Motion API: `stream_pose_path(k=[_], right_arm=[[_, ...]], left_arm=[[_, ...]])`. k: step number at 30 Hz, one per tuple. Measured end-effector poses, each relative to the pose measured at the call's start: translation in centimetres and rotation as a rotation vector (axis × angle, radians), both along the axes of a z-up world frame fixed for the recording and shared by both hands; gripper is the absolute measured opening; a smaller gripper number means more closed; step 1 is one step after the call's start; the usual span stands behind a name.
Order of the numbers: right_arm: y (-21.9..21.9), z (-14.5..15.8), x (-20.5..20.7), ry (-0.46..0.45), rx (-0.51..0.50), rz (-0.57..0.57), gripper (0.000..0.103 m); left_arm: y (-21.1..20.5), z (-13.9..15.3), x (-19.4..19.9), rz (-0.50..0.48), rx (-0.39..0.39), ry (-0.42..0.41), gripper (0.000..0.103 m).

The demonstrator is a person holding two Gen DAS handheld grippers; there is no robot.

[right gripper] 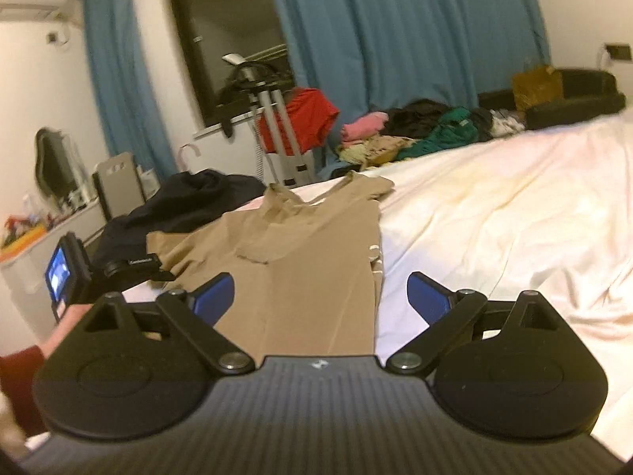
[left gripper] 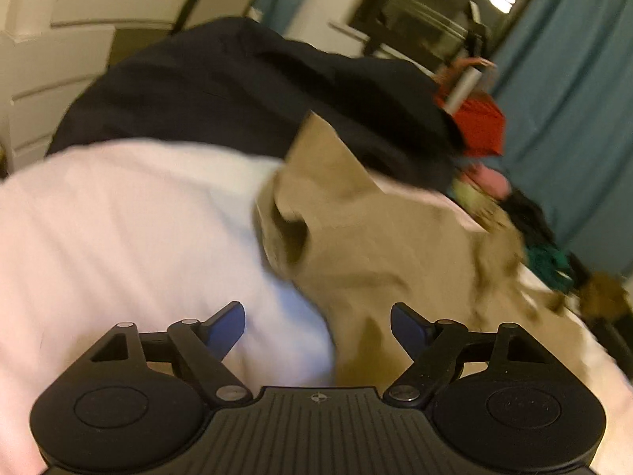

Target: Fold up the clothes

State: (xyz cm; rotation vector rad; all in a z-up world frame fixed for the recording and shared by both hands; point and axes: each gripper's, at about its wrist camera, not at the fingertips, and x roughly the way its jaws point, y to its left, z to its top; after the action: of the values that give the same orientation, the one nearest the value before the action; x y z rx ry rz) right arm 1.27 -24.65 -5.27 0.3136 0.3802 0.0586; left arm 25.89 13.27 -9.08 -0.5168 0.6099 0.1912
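A tan sleeveless garment point(right gripper: 300, 261) lies spread flat on the white bed sheet point(right gripper: 494, 206), its straps toward the far edge. My right gripper point(right gripper: 320, 297) hovers open over its near part, with nothing between the blue pads. In the blurred left wrist view the same tan garment point(left gripper: 376, 237) lies rumpled on the sheet point(left gripper: 118, 217). My left gripper point(left gripper: 318, 326) stands open just above its edge, gripping nothing. A dark navy garment point(left gripper: 237, 87) lies behind it, also visible as a heap point(right gripper: 186, 206) at the bed's left side. The left gripper's body with a small lit screen point(right gripper: 67, 273) shows at the left.
A pile of mixed clothes point(right gripper: 415, 126) sits at the bed's far edge, beside a red garment on a metal stand point(right gripper: 304, 118). Blue curtains point(right gripper: 395, 31) hang behind. White drawers point(left gripper: 59, 39) stand left of the bed. The sheet to the right is bare and wrinkled.
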Motion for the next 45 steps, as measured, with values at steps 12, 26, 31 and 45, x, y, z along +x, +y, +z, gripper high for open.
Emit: stream_pose_path(k=[12,26,31,45], right_arm=[[-0.2,-2.6,4.6,0.077,0.037,0.011,0.096],[-2.0,-0.8,2.3,0.07,0.006,-0.015,0.096],[-3.3,-0.9,2.0,0.081,0.018,-0.028,0.096],[-5.5,-3.8,4.4,0.142,0.037,-0.055,0.096]], left_arm=[[3.6,1.0,4.0,0.052,0.075,-0.065,0.007],[-11.8,14.6,2.0,-0.205,0.55,-0.182,0.005],[-21.7,16.5,2.5,-0.362,0.648,-0.198,0.005],[-35.4,5.7,5.7,-0.598,0.611,-0.038,0.035]])
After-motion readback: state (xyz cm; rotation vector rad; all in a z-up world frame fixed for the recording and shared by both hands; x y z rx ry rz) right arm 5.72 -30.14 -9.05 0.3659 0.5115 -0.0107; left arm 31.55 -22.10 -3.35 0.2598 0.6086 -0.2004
